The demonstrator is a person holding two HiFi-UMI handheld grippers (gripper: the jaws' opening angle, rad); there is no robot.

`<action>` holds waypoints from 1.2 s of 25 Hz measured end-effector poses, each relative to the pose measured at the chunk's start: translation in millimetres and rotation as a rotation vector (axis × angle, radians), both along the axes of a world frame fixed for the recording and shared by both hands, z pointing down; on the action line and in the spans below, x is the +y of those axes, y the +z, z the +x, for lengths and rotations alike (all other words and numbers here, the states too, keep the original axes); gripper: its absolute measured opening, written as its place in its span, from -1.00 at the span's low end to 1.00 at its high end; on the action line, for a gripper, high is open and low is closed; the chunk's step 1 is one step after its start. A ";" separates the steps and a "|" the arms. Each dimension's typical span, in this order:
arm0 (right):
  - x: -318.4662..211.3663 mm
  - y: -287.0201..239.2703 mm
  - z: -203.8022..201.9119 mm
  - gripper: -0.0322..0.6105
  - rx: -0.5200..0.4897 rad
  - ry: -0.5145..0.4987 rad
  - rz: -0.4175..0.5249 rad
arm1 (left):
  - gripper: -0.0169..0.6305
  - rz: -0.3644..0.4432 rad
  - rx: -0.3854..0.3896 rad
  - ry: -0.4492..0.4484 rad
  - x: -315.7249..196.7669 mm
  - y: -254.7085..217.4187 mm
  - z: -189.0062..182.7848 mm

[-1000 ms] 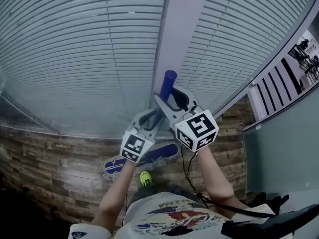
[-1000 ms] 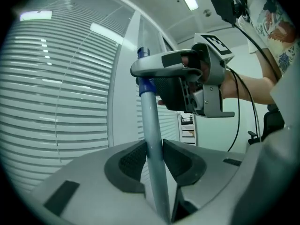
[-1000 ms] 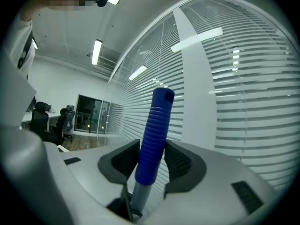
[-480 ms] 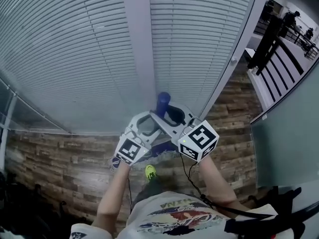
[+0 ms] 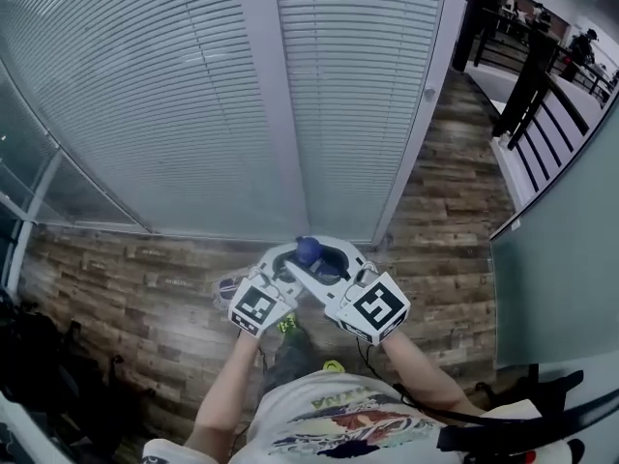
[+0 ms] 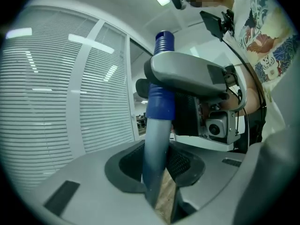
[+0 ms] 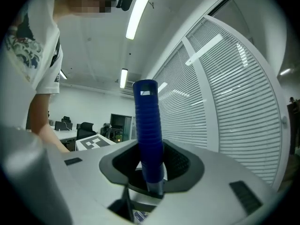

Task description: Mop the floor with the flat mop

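The flat mop's handle stands nearly upright in front of the person, its blue ribbed grip [image 5: 308, 250] seen almost end-on in the head view. My left gripper [image 5: 290, 266] is shut on the grey pole [image 6: 153, 158] just below the blue grip [image 6: 161, 83]; its jaws have just been closing with the pole between them. My right gripper [image 5: 327, 268] is shut on the blue grip [image 7: 148, 125] a little higher, and it shows in the left gripper view [image 6: 187, 76]. Only a purple edge of the mop head [image 5: 228, 286] shows on the floor, left of the left gripper.
A glass wall with white blinds [image 5: 164, 95] and a white post [image 5: 266, 95] stands close ahead. The wood-plank floor [image 5: 135, 298] runs below it. A black railing [image 5: 527, 75] is at the upper right and dark objects [image 5: 39, 365] at the lower left. A green shoe [image 5: 287, 325] is under the grippers.
Both grippers and the handle have come back toward the person's body as the view swung left. The mop head, plainly visible before, is now mostly hidden under the grippers.
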State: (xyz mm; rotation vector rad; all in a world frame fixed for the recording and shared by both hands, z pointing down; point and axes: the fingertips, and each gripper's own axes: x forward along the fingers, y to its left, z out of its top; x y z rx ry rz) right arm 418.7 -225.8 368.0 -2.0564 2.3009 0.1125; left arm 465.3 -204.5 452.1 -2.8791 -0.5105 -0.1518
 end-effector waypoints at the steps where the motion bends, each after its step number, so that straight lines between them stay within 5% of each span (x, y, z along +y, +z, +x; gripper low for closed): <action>1: 13.3 4.5 -11.9 -0.47 -0.016 -0.007 0.012 | -0.65 -0.004 -0.011 -0.003 12.6 4.6 -10.5; 4: 40.0 14.5 -40.7 -0.43 -0.077 -0.030 0.030 | -0.63 -0.028 -0.041 -0.036 36.8 14.4 -35.1; 11: 83.7 40.5 -113.6 -0.43 -0.031 -0.090 -0.038 | -0.59 -0.014 -0.200 -0.064 78.2 44.4 -98.1; 19: 147.8 88.6 -211.3 -0.39 -0.027 -0.120 -0.151 | -0.51 -0.028 -0.293 -0.068 141.5 90.2 -187.1; 30: 239.0 138.5 -341.7 -0.38 0.060 -0.164 -0.260 | -0.50 -0.004 -0.276 -0.064 232.5 134.1 -310.2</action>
